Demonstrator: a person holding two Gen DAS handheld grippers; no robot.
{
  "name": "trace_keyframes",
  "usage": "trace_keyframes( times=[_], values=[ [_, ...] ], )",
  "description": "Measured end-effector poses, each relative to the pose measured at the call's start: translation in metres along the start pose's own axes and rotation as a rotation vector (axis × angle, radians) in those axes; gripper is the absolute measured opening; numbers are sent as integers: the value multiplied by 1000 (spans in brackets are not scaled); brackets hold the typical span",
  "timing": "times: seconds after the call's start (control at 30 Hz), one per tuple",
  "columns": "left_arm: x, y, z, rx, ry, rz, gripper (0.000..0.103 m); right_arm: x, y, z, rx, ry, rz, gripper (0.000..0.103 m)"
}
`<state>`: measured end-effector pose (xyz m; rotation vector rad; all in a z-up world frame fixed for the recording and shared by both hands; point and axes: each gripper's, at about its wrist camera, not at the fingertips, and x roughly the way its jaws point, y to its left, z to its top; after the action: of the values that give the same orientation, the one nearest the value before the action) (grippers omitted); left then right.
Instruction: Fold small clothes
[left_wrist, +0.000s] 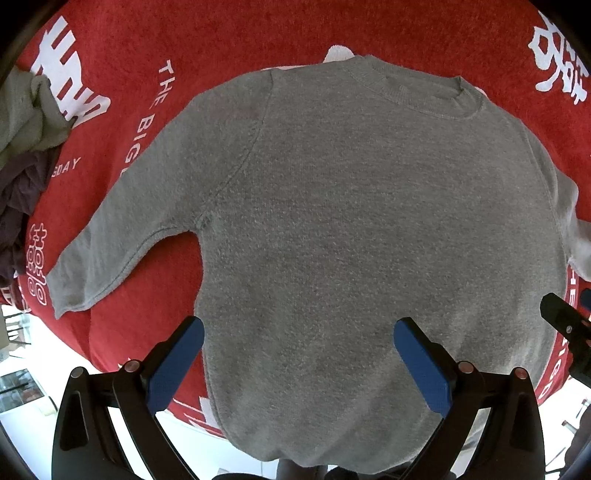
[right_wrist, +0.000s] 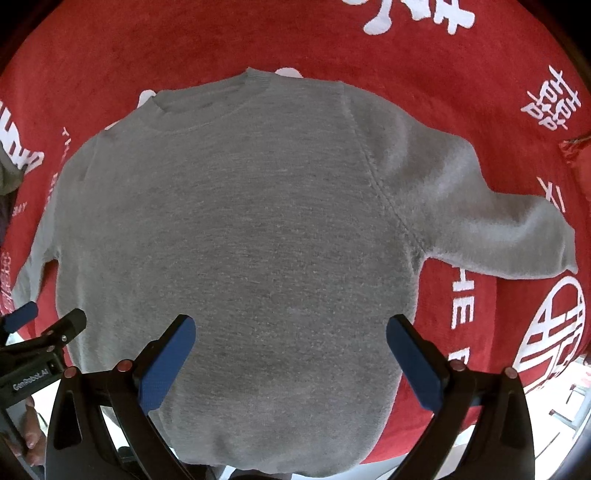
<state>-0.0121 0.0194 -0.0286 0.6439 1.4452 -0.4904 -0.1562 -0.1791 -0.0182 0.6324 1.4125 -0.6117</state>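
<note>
A small grey sweater (left_wrist: 351, 221) lies flat on a red cloth, neck away from me and both sleeves spread out. Its left sleeve (left_wrist: 110, 243) angles down to the left; its right sleeve (right_wrist: 498, 214) stretches out to the right. My left gripper (left_wrist: 299, 332) hovers open over the sweater's lower part, blue pads wide apart and holding nothing. My right gripper (right_wrist: 291, 328) is also open above the lower body (right_wrist: 258, 240) of the sweater, with nothing between its pads. Each gripper shows at the edge of the other's view.
The red cloth (left_wrist: 166, 44) with white lettering covers the table. A heap of olive and dark purple clothes (left_wrist: 26, 147) sits at the far left. The table's near edge runs just behind the sweater's hem, with bright floor beyond (left_wrist: 22, 387).
</note>
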Motion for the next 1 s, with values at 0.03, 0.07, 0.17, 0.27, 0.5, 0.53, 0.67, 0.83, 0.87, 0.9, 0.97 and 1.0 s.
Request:
trace_keyframes(
  times=[0.03,0.07,0.17,0.27,0.5,0.53,0.67,0.83,0.87,0.9,0.97,1.0],
  values=[
    [0,0,0,-1,-1,0,103,0,0,0,-5,0,-3,103],
    [-1,0,-1,-2,-1,-1,103,0,1,0,-9,0,-4,103],
    [-1,1,-1,-7,-2,-2,103,1,3,1,-9,0,-1,103],
    [-1,2,-2,-4,-1,-1,103,2,4,1,-15,-4,-5,103],
    [0,6,-2,-7,-3,-5,103,3,6,2,-17,-6,-10,103],
    [0,6,-3,-7,-3,-4,103,3,6,2,-17,-6,-10,103],
    [0,7,-4,-5,-10,-3,103,3,7,1,-17,-2,-14,103],
    [1,9,-5,-6,-11,-4,103,4,8,2,-19,0,-14,103],
    [1,10,-5,-8,-10,-4,103,4,8,2,-18,1,-14,103],
    [2,10,-6,-9,-9,-5,103,4,9,2,-17,2,-14,103],
    [2,11,-6,-10,-9,-6,103,5,10,3,-15,3,-13,103],
    [2,12,-6,-11,-9,-6,103,5,10,3,-15,3,-15,103]
  ],
)
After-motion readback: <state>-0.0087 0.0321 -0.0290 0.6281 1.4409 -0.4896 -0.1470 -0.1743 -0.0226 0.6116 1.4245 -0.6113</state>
